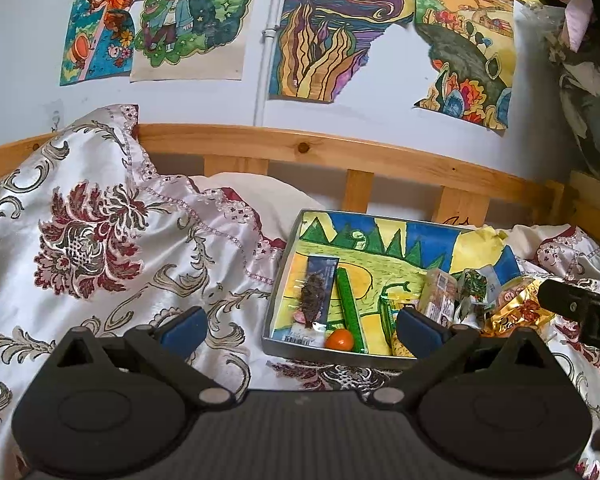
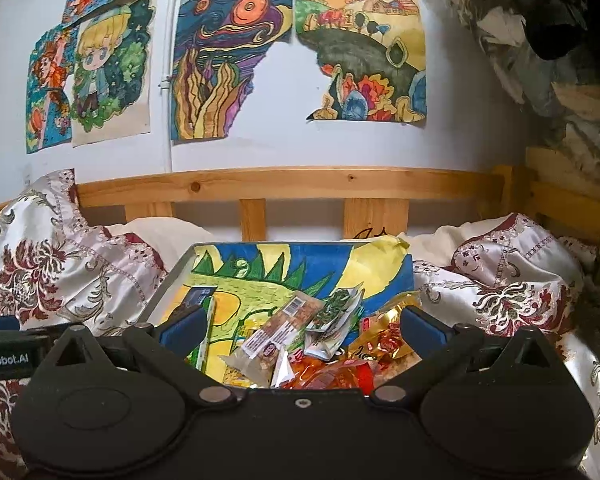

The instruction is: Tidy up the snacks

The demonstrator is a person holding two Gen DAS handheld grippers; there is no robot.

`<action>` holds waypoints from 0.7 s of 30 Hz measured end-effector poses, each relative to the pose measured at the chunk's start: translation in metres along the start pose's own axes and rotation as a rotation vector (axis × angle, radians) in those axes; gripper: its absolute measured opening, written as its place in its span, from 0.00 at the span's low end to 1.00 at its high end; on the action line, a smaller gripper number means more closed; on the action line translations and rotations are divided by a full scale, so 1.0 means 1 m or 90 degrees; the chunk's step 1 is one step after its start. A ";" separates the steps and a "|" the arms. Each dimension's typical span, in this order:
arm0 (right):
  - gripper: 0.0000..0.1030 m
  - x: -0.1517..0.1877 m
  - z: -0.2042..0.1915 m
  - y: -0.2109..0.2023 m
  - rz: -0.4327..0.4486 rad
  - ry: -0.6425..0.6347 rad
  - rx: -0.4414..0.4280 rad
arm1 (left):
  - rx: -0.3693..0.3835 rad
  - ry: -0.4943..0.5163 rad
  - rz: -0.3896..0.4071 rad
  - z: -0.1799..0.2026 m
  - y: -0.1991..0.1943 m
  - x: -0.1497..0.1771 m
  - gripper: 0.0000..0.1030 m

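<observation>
A shallow grey tray (image 1: 274, 312) lined with a coloured drawing lies on the bed. At its left side lie a dark snack packet (image 1: 315, 296), a green stick pack (image 1: 350, 308) and a small orange ball (image 1: 339, 339). A heap of wrappers fills its right side: a tan bar (image 2: 272, 332), a green-white sachet (image 2: 334, 312), a gold packet (image 2: 384, 340) and red-orange packets (image 2: 324, 376). My left gripper (image 1: 300, 330) stands open at the tray's near left edge, holding nothing. My right gripper (image 2: 302, 326) hangs open just above the heap. Its tip (image 1: 572, 304) shows at the right in the left wrist view.
The tray rests on a satin bedspread (image 1: 100, 248) with red and gold flowers, bunched high on the left. A wooden slatted rail (image 1: 300, 152) runs behind the tray, under a wall with drawings. Piled clothes (image 1: 588, 80) hang at the far right.
</observation>
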State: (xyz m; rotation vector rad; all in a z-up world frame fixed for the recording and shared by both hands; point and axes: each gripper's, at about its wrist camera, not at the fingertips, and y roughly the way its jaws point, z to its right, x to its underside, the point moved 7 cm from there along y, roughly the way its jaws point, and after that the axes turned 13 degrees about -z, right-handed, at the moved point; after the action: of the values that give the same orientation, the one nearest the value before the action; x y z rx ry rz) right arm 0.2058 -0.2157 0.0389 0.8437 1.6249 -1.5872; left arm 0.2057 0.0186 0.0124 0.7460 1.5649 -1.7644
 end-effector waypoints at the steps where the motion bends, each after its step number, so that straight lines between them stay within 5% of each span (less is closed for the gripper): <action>1: 0.99 0.002 -0.002 -0.002 0.001 -0.003 0.000 | 0.000 -0.001 0.000 -0.001 -0.001 0.001 1.00; 21: 0.99 0.023 0.000 -0.025 0.019 -0.015 -0.009 | -0.016 -0.009 0.006 0.001 -0.026 0.015 1.00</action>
State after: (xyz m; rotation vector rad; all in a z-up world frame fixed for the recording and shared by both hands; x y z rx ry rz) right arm 0.1724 -0.2170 0.0331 0.8350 1.5989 -1.5575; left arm 0.1760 0.0175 0.0170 0.7259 1.5681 -1.7362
